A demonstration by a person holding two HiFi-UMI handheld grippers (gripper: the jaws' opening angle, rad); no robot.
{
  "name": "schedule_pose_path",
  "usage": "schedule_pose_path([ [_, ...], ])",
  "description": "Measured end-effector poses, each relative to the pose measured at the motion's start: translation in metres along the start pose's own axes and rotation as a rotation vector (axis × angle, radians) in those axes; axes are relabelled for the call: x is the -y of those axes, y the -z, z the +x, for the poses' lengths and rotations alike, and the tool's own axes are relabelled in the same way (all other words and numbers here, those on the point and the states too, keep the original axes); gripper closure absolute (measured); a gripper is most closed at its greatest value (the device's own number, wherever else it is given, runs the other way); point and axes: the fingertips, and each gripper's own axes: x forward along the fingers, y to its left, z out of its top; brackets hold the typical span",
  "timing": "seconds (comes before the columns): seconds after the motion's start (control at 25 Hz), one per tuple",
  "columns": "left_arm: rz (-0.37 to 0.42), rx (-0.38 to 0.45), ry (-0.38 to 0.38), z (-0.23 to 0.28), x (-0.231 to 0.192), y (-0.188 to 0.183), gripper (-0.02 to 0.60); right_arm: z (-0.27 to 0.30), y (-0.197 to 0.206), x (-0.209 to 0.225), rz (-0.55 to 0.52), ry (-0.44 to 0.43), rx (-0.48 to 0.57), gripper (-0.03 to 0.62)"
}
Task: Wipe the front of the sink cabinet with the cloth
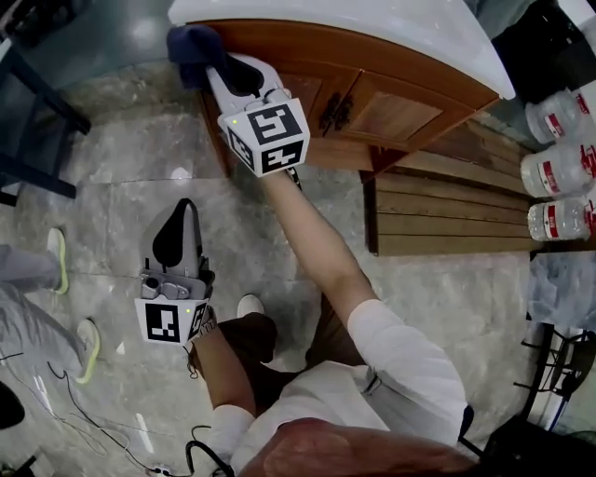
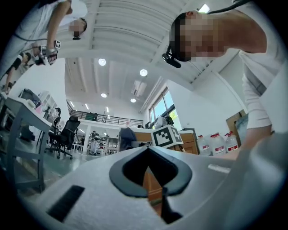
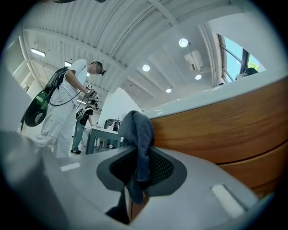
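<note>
The wooden sink cabinet [image 1: 391, 112] stands at the top of the head view under a white countertop [image 1: 372, 28]. My right gripper [image 1: 212, 58] is shut on a dark blue cloth [image 1: 191, 51], which presses against the cabinet's upper left corner. In the right gripper view the cloth [image 3: 140, 134] hangs bunched between the jaws, touching the curved wooden front [image 3: 225, 130]. My left gripper [image 1: 177, 228] hangs low over the floor, away from the cabinet, shut with nothing in it. In the left gripper view my left gripper [image 2: 148, 168] points toward the distant cabinet.
A slatted wooden platform [image 1: 447, 210] lies on the floor right of the cabinet. Large water bottles [image 1: 559, 168] stand at the right edge. Another person's legs and shoes [image 1: 56, 298] are at the left. Cables [image 1: 84, 419] trail across the tiled floor.
</note>
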Motion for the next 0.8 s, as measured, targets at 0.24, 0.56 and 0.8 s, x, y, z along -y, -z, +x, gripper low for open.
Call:
schedule_pose_path([
  [0.24,-0.033,0.004,-0.013,-0.002,0.003,0.008,0.584,-0.021,-0.003,0.025,0.014,0.048,-0.015,0.517],
  [0.56,-0.004,-0.029,0.043,0.012,0.021,0.017,0.584,-0.109,-0.012,0.117,0.01,0.18,-0.022,0.516],
  [0.8,0.013,-0.061,0.082,0.017,0.033,0.026,0.584,-0.181,-0.026,0.192,0.0,0.309,-0.016,0.511],
])
